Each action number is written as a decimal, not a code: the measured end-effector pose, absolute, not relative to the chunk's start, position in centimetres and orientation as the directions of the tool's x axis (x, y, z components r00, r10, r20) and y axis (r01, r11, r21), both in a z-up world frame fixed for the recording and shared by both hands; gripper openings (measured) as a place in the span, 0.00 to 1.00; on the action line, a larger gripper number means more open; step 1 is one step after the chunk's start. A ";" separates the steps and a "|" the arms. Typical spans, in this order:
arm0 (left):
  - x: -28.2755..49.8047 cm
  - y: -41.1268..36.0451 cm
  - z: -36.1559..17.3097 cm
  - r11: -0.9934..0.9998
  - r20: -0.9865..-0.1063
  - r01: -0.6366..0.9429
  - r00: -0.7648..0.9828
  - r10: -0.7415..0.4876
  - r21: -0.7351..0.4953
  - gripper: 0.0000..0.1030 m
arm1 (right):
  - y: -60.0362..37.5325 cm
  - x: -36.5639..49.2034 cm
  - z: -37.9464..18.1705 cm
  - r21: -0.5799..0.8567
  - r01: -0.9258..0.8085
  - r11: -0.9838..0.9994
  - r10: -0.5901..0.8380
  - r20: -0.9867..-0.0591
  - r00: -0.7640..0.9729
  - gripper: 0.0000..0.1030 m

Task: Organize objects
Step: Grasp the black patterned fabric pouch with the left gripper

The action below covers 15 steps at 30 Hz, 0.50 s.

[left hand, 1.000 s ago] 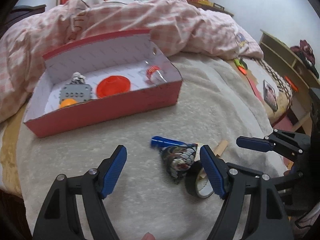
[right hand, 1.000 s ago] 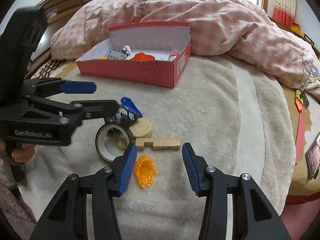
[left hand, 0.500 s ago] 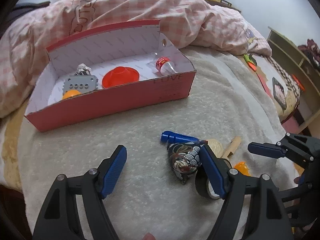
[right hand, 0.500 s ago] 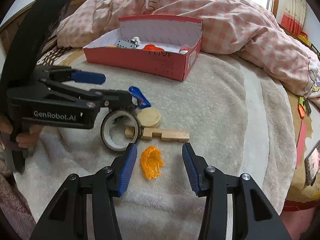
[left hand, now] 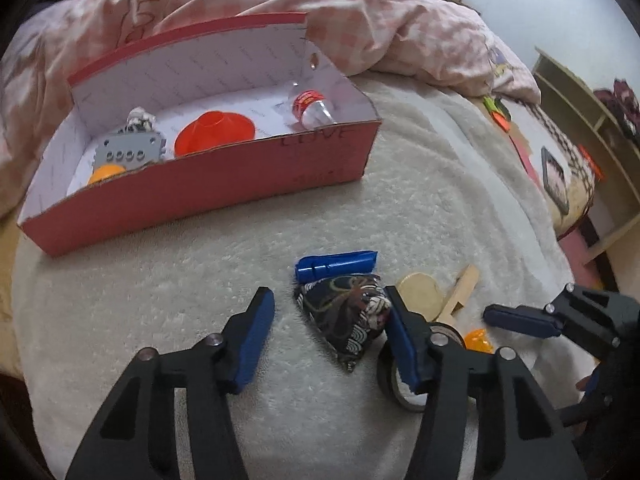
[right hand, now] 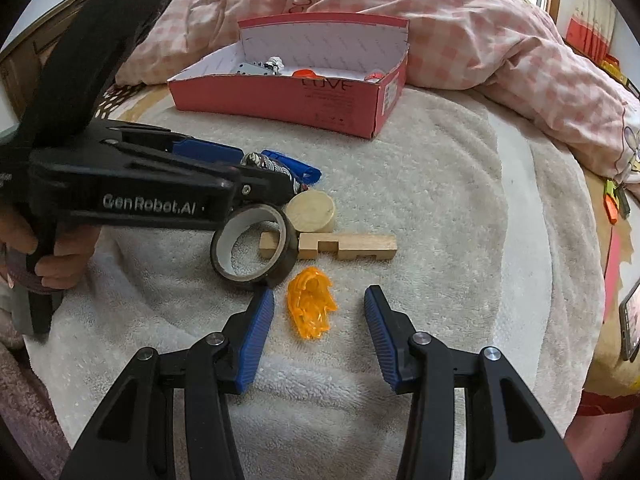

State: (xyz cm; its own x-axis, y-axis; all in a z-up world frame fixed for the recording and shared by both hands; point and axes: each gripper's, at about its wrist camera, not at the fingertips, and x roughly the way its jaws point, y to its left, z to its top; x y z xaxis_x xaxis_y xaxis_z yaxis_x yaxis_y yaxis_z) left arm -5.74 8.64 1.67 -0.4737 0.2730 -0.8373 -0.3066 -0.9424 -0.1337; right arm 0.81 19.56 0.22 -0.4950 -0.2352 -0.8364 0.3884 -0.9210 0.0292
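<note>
A red open box (left hand: 224, 190) (right hand: 304, 102) stands on the white blanket and holds an orange cone, a grey plate, an orange ball and a small bottle. My left gripper (left hand: 328, 312) is open around a dark patterned pouch (left hand: 346, 314); its right finger touches the pouch. A blue tube (left hand: 336, 265) lies just beyond the pouch. My right gripper (right hand: 319, 312) is open around an orange translucent piece (right hand: 310, 306), not touching it. A tape roll (right hand: 254, 246), a wooden disc (right hand: 312, 211) and a notched wooden block (right hand: 346, 246) lie beyond it.
A pink checked quilt (right hand: 460, 28) is heaped behind the box. A phone (left hand: 554, 180) and small orange items lie at the bed's right edge, with shelves (left hand: 588, 112) past it. The left gripper body (right hand: 132, 184) crosses the right wrist view.
Both grippers have moved forward and down. The left gripper's fingers now flank the pouch. The right gripper's fingers have closed in around the orange piece's position. No object has moved.
</note>
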 end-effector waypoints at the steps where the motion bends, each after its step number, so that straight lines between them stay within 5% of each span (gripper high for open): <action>1: -5.6 8.9 1.7 -0.943 -0.837 -0.312 -0.482 0.261 -0.114 0.52 | 19.5 0.8 0.2 0.027 0.389 -0.921 -0.234 -0.837 -0.495 0.47; 15: -6.1 9.7 1.2 -0.943 -0.846 -0.321 -0.477 0.237 -0.083 0.53 | 19.3 1.3 0.1 0.017 0.394 -0.919 -0.226 -0.841 -0.491 0.47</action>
